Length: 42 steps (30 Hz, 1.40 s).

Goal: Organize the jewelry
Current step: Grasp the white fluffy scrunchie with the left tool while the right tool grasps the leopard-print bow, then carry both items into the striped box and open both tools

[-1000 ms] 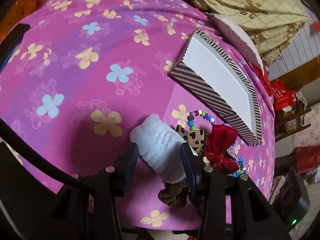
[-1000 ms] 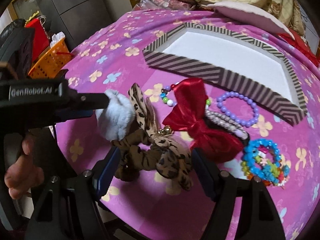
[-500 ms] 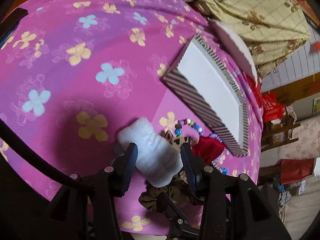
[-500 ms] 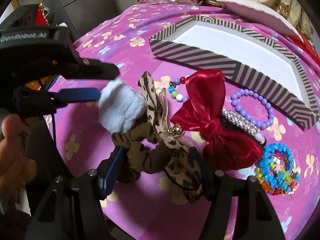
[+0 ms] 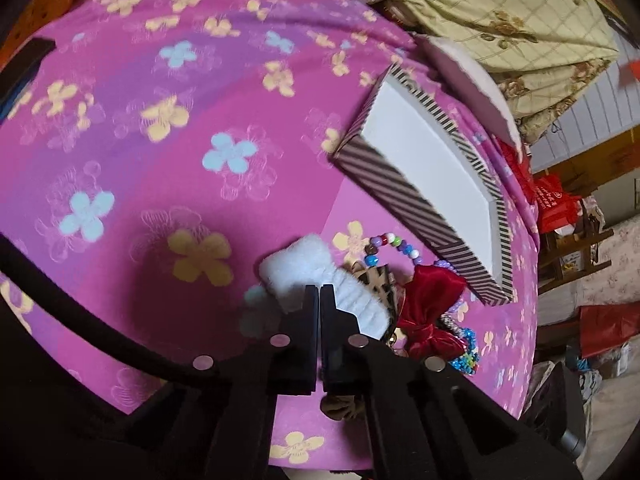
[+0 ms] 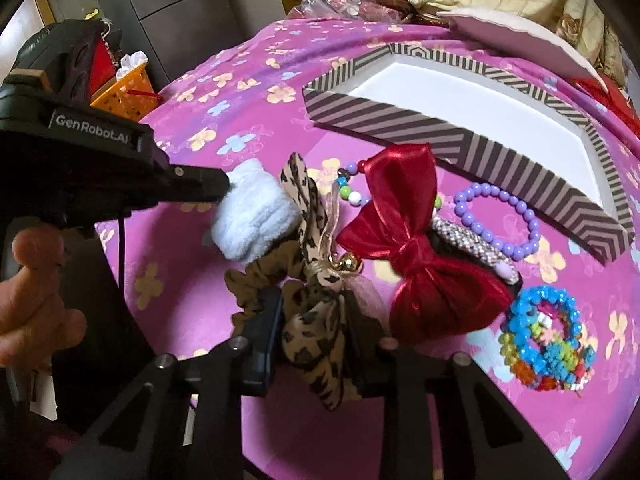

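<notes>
Left wrist view had the left gripper [image 5: 319,292] angled steeply down at the pink flowered cloth [image 5: 168,152], low in the middle of the frame, with its two black jaws pinched together on the near end of the fluffy white scrunchie [image 5: 304,266]. The scrunchie bulged out above and to either side of the tips. Right beside it, toward lower right, sat the shiny red satin bow [image 5: 430,308], and the striped brown-and-cream box [image 5: 408,196] with a white inside lay farther up the frame on the right.

From the right wrist view, the left gripper came in from the left edge as a black body marked GenRobot.AI, a person's hand [image 6: 36,292] wrapped around its handle at lower left, thumb up. The right gripper [image 6: 310,322] also pointed steeply down, bottom centre, its jaws closing with the leopard-print fabric bow [image 6: 316,320] squeezed between the pads. A lilac bead bracelet [image 6: 500,216] lay just in front of the box wall, and a blue multicolour bead bracelet [image 6: 548,336] sat at the right, below it. All of it rested on the cloth outside the box.
</notes>
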Motion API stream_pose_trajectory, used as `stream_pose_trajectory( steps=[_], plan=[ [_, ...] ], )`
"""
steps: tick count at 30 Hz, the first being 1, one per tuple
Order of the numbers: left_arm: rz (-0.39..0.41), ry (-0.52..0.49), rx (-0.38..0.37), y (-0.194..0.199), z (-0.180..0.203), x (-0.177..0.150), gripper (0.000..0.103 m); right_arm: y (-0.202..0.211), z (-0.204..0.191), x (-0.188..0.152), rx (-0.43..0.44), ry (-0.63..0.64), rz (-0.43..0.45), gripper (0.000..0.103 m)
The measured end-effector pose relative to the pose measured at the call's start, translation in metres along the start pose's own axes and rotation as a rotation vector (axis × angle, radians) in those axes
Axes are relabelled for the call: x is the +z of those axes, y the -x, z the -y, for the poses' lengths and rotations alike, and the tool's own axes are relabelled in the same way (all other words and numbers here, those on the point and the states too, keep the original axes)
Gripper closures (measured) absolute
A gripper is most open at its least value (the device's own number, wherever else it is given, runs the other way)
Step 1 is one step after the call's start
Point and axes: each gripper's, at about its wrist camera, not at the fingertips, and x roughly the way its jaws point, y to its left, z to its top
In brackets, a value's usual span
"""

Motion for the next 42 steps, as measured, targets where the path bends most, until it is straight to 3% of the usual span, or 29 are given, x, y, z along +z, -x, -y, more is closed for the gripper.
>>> stream_pose_trajectory(
  steps=[7, 9, 11, 14, 19, 23, 25, 36, 42],
  plan=[
    [0.023, -0.005, -0.028, 0.015, 0.002, -0.001, 0.088, 0.027, 0.007, 0.006, -0.012, -0.013, 0.053, 0.076],
    [0.026, 0.026, -0.045, 0.017, 0.001, -0.001, 0.076, 0.032, 0.010, 0.008, -0.021, -0.020, 0.063, 0.076],
    [0.016, 0.049, -0.059, 0.014, 0.001, -0.001, 0.051, 0.035, 0.014, 0.010, -0.023, -0.036, 0.067, 0.076],
    [0.000, 0.075, -0.046, 0.003, 0.003, -0.004, 0.045, 0.040, 0.019, 0.009, -0.023, -0.061, 0.074, 0.076],
    [-0.043, 0.082, 0.017, -0.024, 0.010, -0.007, 0.045, 0.049, 0.025, 0.007, -0.031, -0.077, 0.086, 0.076],
    [-0.035, 0.021, 0.065, -0.032, 0.018, -0.011, 0.070, 0.055, 0.033, 0.007, -0.023, -0.100, 0.097, 0.076],
    [-0.031, 0.015, 0.038, -0.026, 0.017, -0.008, 0.079, 0.058, 0.036, 0.009, -0.010, -0.116, 0.106, 0.076],
    [0.081, -0.132, -0.015, 0.027, 0.055, 0.037, 0.080, 0.067, 0.056, 0.065, -0.034, -0.137, 0.189, 0.076],
    [0.129, -0.202, 0.012, 0.018, 0.091, 0.079, 0.080, 0.043, 0.071, 0.110, -0.068, -0.160, 0.170, 0.075]
  ],
)
